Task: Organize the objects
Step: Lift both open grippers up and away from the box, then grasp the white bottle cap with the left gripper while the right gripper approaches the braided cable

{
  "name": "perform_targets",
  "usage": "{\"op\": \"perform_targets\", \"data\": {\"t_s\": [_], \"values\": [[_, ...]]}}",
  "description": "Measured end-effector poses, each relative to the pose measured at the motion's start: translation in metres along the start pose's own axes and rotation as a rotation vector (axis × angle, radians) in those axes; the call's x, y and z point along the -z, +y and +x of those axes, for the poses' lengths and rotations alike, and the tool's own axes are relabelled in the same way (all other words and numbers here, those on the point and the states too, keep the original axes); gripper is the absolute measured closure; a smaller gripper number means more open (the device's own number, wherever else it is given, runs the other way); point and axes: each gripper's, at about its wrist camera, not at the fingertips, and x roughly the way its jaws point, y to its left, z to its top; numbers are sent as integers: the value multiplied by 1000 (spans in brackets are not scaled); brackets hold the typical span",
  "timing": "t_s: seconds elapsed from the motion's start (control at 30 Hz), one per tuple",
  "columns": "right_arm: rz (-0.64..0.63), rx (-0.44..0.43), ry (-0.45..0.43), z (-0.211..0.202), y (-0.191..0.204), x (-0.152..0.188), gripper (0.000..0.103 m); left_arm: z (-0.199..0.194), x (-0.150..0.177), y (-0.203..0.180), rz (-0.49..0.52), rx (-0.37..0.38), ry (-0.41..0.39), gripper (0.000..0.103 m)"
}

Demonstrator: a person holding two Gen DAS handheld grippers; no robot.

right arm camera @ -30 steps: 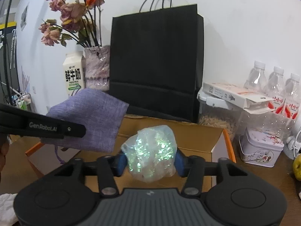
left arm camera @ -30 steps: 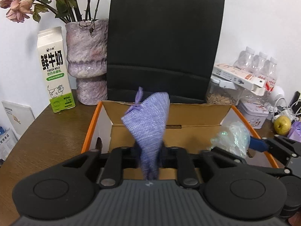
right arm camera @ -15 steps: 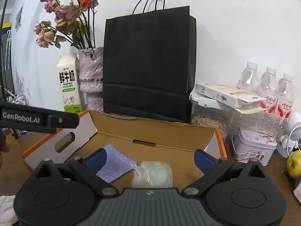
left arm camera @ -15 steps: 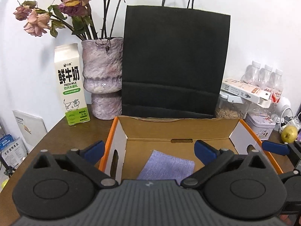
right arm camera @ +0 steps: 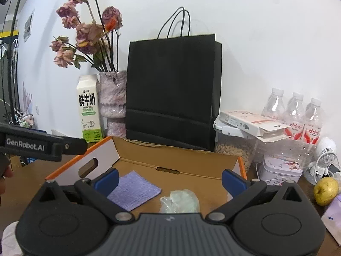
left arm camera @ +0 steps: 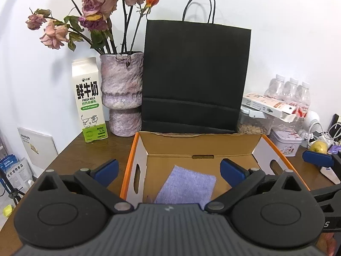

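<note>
The purple cloth pouch (left arm camera: 185, 184) lies flat on the floor of the cardboard box (left arm camera: 136, 149), and the crinkly plastic bundle (right arm camera: 180, 200) sits just beside it, apart from it, nearer the box's right wall. My left hand-held gripper (left arm camera: 168, 170) stands wide with nothing between its pads; my right hand-held gripper (right arm camera: 169, 181) is opening the last bit, also empty, the bundle lying below it. Both items look delivered, so I judge the step now is a clean retreat: I should lift clear of the orange rims without catching either piece. Then look round the worktop (left arm camera: 70, 155) for the next stray; the yellow fruit (right arm camera: 327, 189) to the right seems a candidate.
</note>
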Motion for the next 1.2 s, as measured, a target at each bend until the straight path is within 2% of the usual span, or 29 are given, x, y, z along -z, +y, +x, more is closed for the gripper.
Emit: {"op": "perform_targets", "data": {"t_s": [0.6, 1.2], "values": [[34, 15, -44, -90, 24, 17, 0, -83, 29, 19, -7, 18, -34, 0], [13, 34, 10, -161, 74, 66, 0, -161, 79, 78, -35, 13, -38, 0]]}}
